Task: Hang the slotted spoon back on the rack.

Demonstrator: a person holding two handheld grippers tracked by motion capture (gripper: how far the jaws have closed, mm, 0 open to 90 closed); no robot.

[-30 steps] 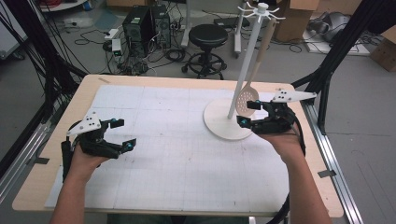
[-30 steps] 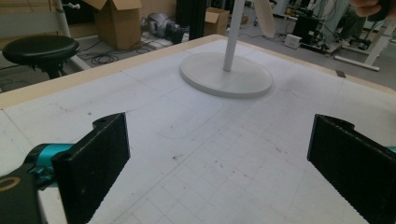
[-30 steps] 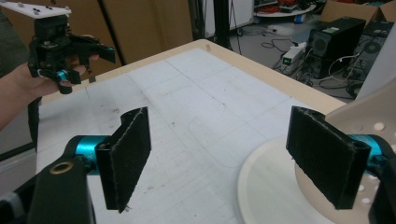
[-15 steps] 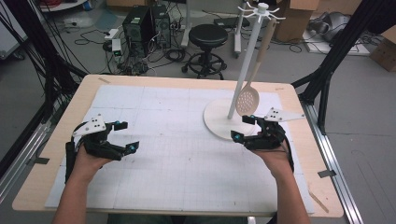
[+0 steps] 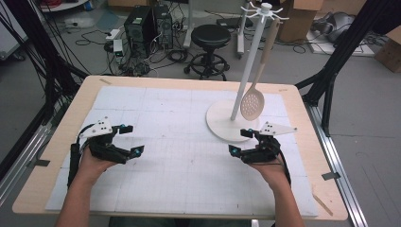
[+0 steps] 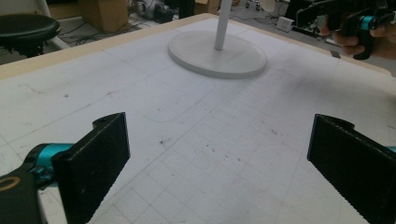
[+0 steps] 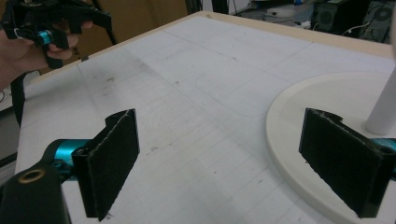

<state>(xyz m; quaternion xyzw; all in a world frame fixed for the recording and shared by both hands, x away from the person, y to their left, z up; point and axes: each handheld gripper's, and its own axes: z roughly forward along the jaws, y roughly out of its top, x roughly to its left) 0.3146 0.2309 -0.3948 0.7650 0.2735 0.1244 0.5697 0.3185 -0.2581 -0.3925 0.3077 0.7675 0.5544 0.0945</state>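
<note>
Slotted spoon (image 5: 252, 103) hanging by its handle from the top hooks of the white utensil stand (image 5: 231, 124) at the right rear of the tabletop (image 5: 302, 109), its perforated bowl just above the stand's round base. The right gripper (image 5: 241, 142), low over the mat just in front of that base, has just been opening its jaws, which stand spread with nothing between them; the left gripper (image 5: 126, 140) rests well apart at the left, jaws likewise spread and empty. Probable hazards: the freely hanging spoon may swing aside under a one-sided touch, or a sideways pull may tip the stand instead of unhooking the handle.
</note>
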